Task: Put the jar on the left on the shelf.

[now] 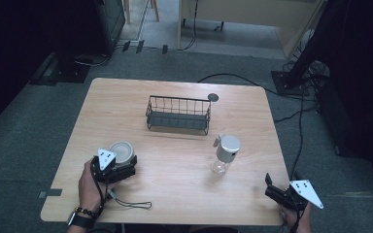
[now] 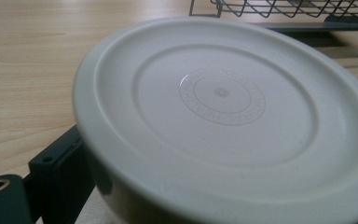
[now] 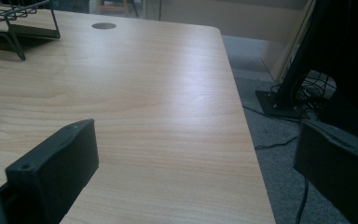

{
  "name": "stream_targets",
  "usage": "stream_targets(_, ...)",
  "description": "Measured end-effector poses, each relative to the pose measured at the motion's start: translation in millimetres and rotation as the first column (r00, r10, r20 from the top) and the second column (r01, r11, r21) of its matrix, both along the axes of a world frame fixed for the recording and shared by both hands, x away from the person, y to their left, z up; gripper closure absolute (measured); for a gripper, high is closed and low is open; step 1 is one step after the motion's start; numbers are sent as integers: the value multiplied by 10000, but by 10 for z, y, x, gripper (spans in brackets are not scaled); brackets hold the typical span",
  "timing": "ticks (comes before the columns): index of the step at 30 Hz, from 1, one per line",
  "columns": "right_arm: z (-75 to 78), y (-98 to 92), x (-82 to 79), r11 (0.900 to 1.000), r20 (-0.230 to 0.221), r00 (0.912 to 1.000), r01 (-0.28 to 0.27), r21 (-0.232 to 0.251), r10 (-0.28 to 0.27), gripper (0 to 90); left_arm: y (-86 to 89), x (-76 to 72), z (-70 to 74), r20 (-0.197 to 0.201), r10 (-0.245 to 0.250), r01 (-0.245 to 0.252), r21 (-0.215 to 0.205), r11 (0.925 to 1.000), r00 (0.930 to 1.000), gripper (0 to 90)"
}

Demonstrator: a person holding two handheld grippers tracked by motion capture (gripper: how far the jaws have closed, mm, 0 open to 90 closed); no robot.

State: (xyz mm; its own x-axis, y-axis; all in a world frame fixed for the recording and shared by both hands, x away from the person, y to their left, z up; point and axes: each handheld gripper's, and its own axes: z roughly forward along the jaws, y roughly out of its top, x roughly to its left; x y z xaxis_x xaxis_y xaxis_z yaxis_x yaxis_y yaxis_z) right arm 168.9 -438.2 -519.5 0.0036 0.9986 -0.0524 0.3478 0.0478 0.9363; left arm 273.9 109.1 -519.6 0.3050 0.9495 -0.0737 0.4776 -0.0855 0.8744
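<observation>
Left hand-held gripper (image 1: 118,167) sits at about 7 o'clock on the desk (image 1: 175,160), w/ its jaws pinching a round white lidded jar (image 1: 122,151) by the sides. In the left gripper view the jar's lid (image 2: 221,93) looms close and looks tilted, one black jaw pressed vs. the jar wall at lower left. The other jaw is hidden behind the jar, so how deep the grip goes can't be judged.

Right hand-held gripper (image 1: 277,190) is at approx. 5 o'clock near the desk edge, jaws spread wide and holding nothing; the right gripper view shows bare wood between them.

The wire basket (image 1: 178,114) stands at 12 o'clock, well apart from the jar. The clear bottle w/ silver cap (image 1: 225,154) stands upright at roughly 3–4 o'clock, btwn basket and right gripper.

Likely risks, as I read it:
- Jar wall is smooth and curved; a shallow or off-centre pinch could let it rotate or slip out on the lift, esp. if it's heavy.
- If the jar is headed for the basket, carrying it too low could clip the basket's front rim and shove the basket back.
- Right gripper swinging in to help could knock the bottle; it's tall, narrow, top-heavy w/ that cap, prob. tips easily.
- Left cable loop (image 1: 133,204) lies on the desk near the edge; could snag.
</observation>
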Motion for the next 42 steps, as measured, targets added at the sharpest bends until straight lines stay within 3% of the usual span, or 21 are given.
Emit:
stream_targets(11,1,-4,0,10000,-8,10000,12,10,-12,0,-47,55,35,-63,388,-385,425,9984,9992,89)
stream_targets(23,1,-5,1,10000,-11,10000,-1,12,1,0,-117,88,76,188,361,-364,138,9992,9992,96)
stream_targets(29,1,-7,0,10000,-1,10000,-7,41,7,0,-173,129,116,226,180,-186,271,9995,9996,97)
stream_targets(31,1,-5,1,10000,-12,10000,-5,48,5,0,-187,139,137,276,134,-136,47,9999,9995,97)
stream_targets(42,1,-8,1,10000,-14,10000,-30,63,30,0,-333,250,194,286,-241,240,65,9997,9993,97)
